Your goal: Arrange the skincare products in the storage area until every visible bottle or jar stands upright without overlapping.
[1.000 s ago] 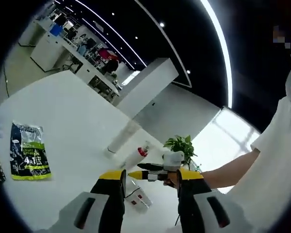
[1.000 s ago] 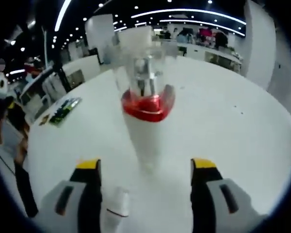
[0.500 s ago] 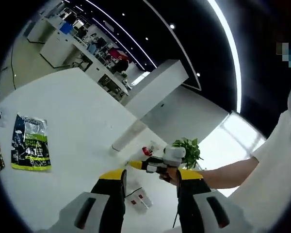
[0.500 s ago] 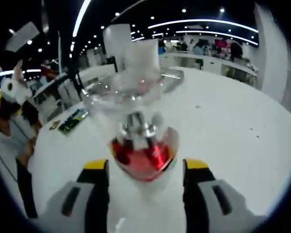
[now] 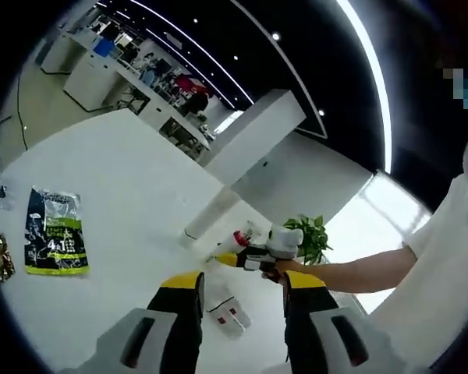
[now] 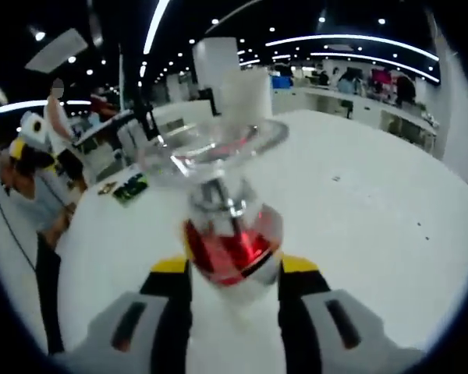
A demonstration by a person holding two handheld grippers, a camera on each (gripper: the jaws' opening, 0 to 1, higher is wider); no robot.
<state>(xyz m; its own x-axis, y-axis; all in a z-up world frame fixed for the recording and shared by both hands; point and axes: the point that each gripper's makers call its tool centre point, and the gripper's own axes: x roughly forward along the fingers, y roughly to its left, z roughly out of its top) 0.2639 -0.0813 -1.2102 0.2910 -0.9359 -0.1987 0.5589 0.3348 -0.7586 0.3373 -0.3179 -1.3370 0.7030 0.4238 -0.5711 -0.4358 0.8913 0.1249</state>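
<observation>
The bottle (image 6: pixel 231 234), white with a red metallic collar and a clear cap, sits between the yellow-tipped jaws of my right gripper (image 6: pixel 232 273). The jaws are narrow and pressed against the white body just below the red band, so I am holding it. The clear cap points away from me, toward the far side of the tabletop (image 6: pixel 359 202). In the left gripper view the same bottle (image 5: pixel 235 240) shows small and far off, lying at a slant above the tabletop (image 5: pixel 117 195), with the right gripper (image 5: pixel 226 259) closed on it and a hand (image 5: pixel 285 266) behind that gripper.

A second white bottle (image 5: pixel 228 310) with red marks lies on its side on the tabletop, just past the tips of my left gripper (image 5: pixel 239 282). The left jaws stand wide apart with nothing between them, above that lying bottle and not touching it.

Beyond the held bottle a tall pale cylinder (image 5: pixel 210 218) stands on the tabletop. A green and black packet (image 5: pixel 54 241) lies flat at the far left, well apart from the bottles; it also appears as a small dark strip (image 6: pixel 130 188) in the right gripper view. A potted plant (image 5: pixel 308 238) stands to the right behind the hand. A person (image 6: pixel 39 195) stands at the left edge of the tabletop.
</observation>
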